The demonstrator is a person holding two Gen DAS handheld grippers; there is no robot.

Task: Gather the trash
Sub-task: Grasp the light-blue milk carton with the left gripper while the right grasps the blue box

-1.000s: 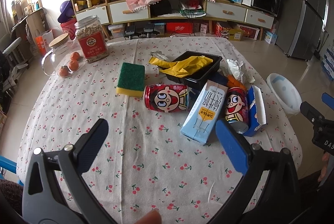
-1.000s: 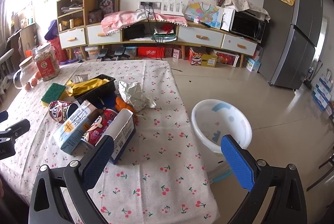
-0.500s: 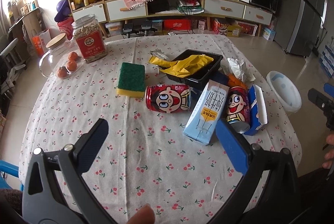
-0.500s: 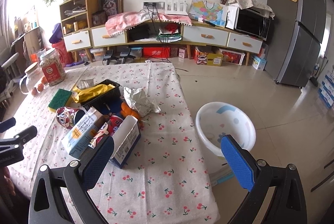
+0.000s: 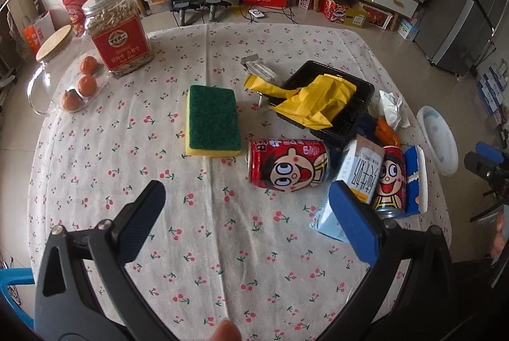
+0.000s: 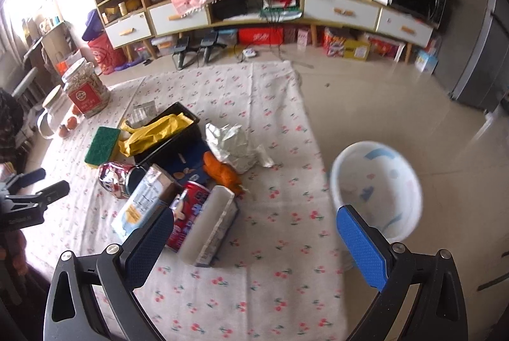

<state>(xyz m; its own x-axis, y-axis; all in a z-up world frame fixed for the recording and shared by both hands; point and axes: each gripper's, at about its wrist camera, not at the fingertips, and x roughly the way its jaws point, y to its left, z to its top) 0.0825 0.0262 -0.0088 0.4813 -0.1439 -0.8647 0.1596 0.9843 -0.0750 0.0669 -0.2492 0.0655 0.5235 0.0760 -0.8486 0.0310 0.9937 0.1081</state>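
Observation:
Trash lies on the cherry-print tablecloth (image 5: 127, 150). A red cartoon can (image 5: 288, 164) lies on its side; beside it are a pale blue carton (image 5: 356, 182), a second red can (image 5: 391, 178) and a blue-white box (image 5: 416, 178). A black tray (image 5: 359, 99) holds a yellow wrapper (image 5: 315, 99). Crumpled foil (image 6: 235, 147) and an orange scrap (image 6: 222, 172) lie near it. A white bin (image 6: 375, 191) stands on the floor right of the table. My left gripper (image 5: 246, 213) hovers open just short of the can. My right gripper (image 6: 254, 236) is open above the box (image 6: 210, 229).
A green-yellow sponge (image 5: 211, 120), a red-labelled jar (image 5: 119, 32), a glass jug (image 5: 51, 54) and small orange fruits (image 5: 86, 77) sit on the left part of the table. Shelves and drawers (image 6: 254, 10) line the far wall. A grey fridge (image 6: 477, 54) stands at right.
Both grippers have moved forward and tilted down toward the table; the trash pile looks larger and closer. Both stay open and empty.

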